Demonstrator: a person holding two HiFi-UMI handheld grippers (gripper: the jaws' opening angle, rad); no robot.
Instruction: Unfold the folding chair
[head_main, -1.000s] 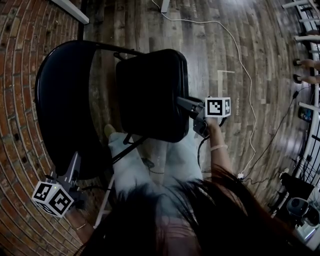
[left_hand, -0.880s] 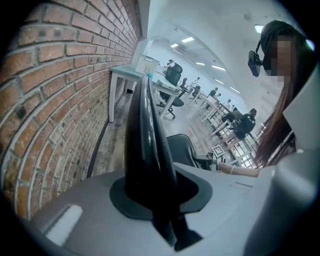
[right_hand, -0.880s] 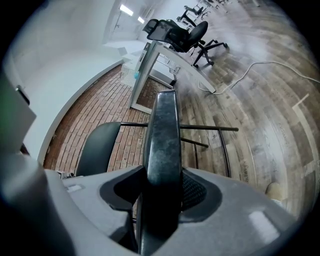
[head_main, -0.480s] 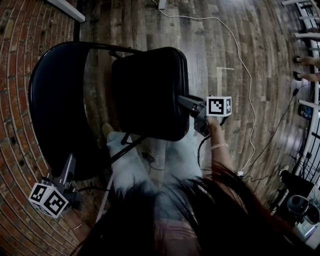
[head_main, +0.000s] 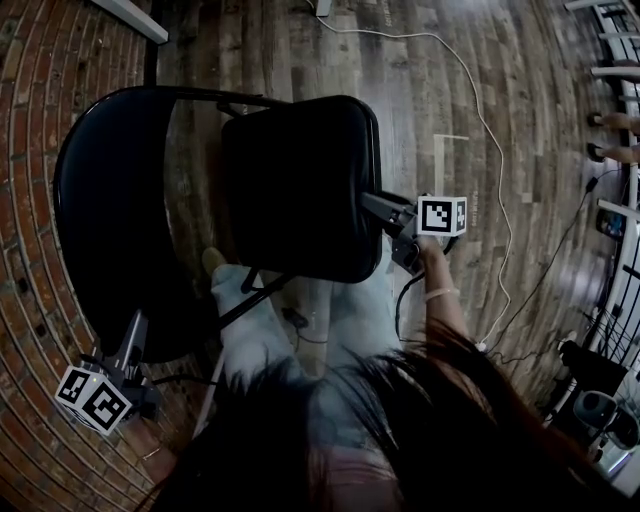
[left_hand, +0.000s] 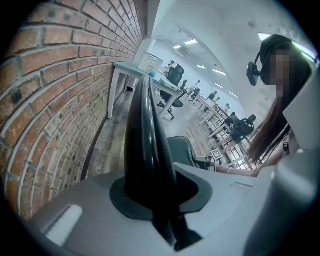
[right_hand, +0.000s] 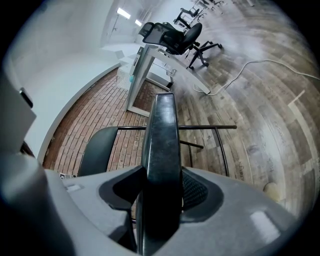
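So, wood-plank floor (head_main: 420, 100) underfoot, brick wall (head_main: 30, 150) running along the left, and an open office far off with a white worktop (right_hand: 150, 55) and a black office chair (right_hand: 175, 32) behind it. One white cable (head_main: 470, 110) snakes over the planks on the right. One black folding chair (head_main: 290, 180) stands right in front of the person, close to the wall. Two tongs. The left tongs (head_main: 138, 325) are pinched narrow on the near edge of the backrest (head_main: 105, 220). The right tongs (head_main: 372, 207) sit wide on the right edge of the seat (right_hand: 161, 150); they've just been easing open, with the pads touching the seat.
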